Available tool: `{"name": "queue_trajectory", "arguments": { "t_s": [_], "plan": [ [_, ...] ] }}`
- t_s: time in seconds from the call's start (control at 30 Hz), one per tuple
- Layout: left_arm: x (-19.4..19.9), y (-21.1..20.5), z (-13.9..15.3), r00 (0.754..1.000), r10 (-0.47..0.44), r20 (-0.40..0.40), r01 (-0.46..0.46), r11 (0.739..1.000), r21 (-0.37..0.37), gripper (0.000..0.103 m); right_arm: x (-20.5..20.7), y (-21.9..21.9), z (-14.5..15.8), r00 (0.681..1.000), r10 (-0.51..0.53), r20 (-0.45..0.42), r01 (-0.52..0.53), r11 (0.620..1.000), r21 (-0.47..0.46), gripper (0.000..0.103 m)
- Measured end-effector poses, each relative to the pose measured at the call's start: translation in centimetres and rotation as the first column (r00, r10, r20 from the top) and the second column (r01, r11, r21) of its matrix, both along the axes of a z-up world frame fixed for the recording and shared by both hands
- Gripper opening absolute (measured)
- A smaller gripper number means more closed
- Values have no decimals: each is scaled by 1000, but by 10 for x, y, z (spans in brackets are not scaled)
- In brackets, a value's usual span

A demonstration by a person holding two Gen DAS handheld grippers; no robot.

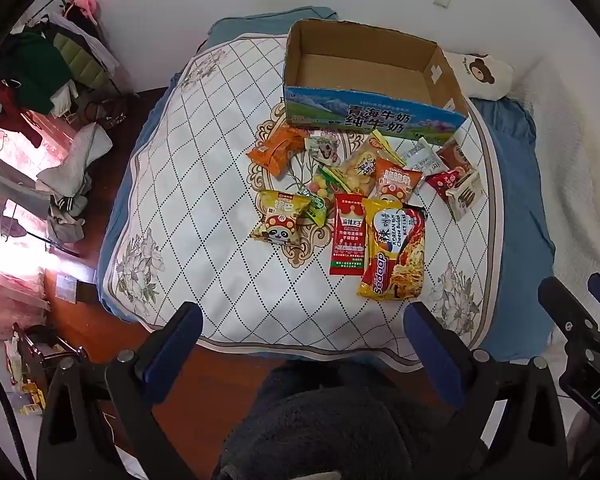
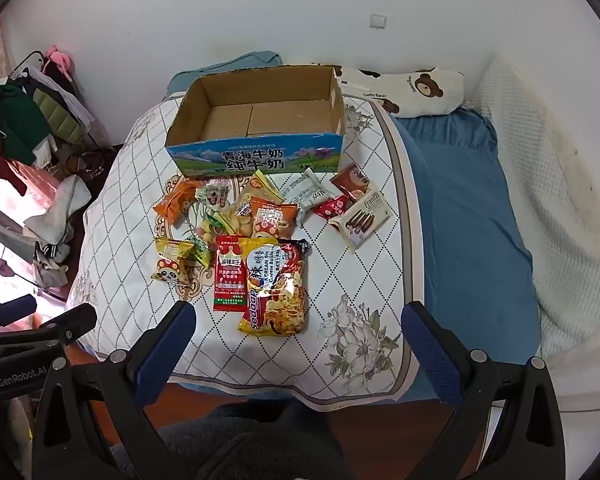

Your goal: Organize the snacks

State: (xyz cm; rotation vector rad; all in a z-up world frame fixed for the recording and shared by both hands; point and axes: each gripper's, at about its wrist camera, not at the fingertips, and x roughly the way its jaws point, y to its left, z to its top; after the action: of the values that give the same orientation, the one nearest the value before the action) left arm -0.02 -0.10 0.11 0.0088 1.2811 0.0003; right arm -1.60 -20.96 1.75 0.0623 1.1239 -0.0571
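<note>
An empty cardboard box (image 1: 364, 68) (image 2: 260, 112) with a blue printed front stands at the far side of a quilted white mat (image 1: 204, 184) (image 2: 364, 280) on the bed. In front of it lies a loose pile of snack packs: a yellow Sedaap noodle pack (image 1: 394, 252) (image 2: 276, 288), a red sachet (image 1: 348, 236) (image 2: 230, 274), a yellow panda bag (image 1: 280, 218) (image 2: 174, 262), an orange bag (image 1: 276, 150) (image 2: 176, 200) and a white biscuit box (image 1: 464, 194) (image 2: 360, 220). My left gripper (image 1: 302, 320) and right gripper (image 2: 298, 318) hover open and empty above the mat's near edge.
A bear-print pillow (image 2: 416, 88) (image 1: 480, 74) lies behind the box by the white wall. Blue bedsheet (image 2: 468, 208) lies right of the mat. A clothes rack (image 1: 48, 64) (image 2: 24, 116) and heaped laundry stand on the wooden floor at left. Dark clothing (image 1: 320, 420) shows below the grippers.
</note>
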Motion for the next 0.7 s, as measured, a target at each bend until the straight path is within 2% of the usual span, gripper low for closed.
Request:
{"name": "queue_trajectory", "arguments": {
  "t_s": [0.7],
  "plan": [
    [0,5,-7,1000,-7,-20,7,1000,-13,103,2,0,-8,999,-26,-39,27,999,22,103]
  ]
}}
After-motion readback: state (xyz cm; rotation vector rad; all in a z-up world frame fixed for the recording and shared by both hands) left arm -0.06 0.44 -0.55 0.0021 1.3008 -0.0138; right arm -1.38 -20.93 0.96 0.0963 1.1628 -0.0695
